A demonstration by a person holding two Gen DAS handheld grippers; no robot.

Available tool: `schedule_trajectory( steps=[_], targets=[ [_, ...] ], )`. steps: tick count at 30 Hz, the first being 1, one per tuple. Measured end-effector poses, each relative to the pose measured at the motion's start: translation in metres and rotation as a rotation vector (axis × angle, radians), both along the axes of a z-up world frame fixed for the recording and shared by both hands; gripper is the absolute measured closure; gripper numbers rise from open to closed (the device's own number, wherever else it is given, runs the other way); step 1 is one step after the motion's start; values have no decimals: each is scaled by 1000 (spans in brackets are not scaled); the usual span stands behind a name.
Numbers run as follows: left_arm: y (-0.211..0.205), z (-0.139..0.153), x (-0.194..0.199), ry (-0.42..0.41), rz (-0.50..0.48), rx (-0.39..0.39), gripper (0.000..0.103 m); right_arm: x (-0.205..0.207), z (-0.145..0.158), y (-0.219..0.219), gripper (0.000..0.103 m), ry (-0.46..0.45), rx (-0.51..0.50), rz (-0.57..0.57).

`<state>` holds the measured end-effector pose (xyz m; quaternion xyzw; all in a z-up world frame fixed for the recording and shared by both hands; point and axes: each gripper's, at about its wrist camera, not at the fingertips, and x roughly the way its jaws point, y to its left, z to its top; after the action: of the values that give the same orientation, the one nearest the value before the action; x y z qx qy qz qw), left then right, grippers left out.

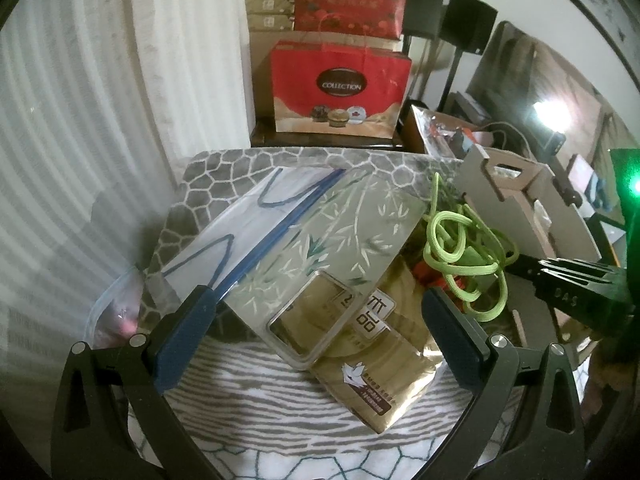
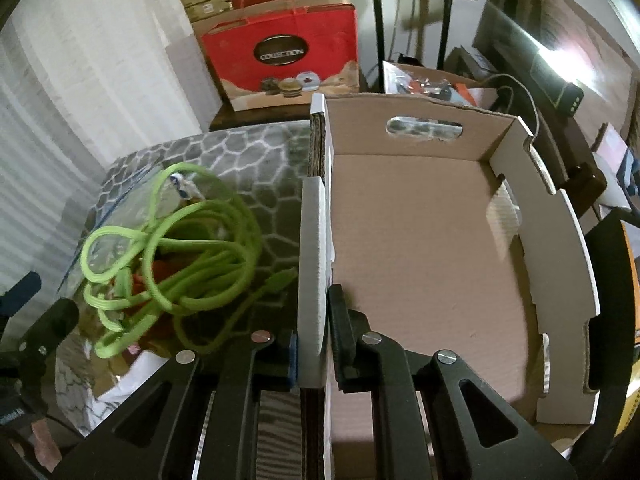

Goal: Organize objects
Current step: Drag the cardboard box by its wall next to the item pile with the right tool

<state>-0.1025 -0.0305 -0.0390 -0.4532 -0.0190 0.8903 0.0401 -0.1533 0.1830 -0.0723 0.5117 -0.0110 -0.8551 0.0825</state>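
My left gripper stands open over a pile on the patterned cloth. The pile holds a bamboo-print packet, a clear zip bag with a blue seal and a gold box. A tangled green cord lies to their right, also seen in the right wrist view. My right gripper is shut on the left wall of an empty cardboard box, one finger outside and one inside.
A red gift bag and stacked boxes stand behind the table. A white curtain hangs on the left. A dark monitor, speakers and a crate of small items crowd the right.
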Motion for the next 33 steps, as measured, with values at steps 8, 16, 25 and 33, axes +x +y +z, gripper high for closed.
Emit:
schedule_trajectory(
  steps=[8,16,25,33],
  targets=[
    [-3,0,0,0,-9,3,0,12,14,3,57,51,54,8],
    [-1,2,8,6,-24,16,0,27,39,50,42,47,-7,4],
    [-1,-1,8,-6,-31,20,0,41,61,63,42,34,-161,79],
    [-4,4,11,-3,-31,19,0,31,63,114,42,87,27,-53]
  ],
)
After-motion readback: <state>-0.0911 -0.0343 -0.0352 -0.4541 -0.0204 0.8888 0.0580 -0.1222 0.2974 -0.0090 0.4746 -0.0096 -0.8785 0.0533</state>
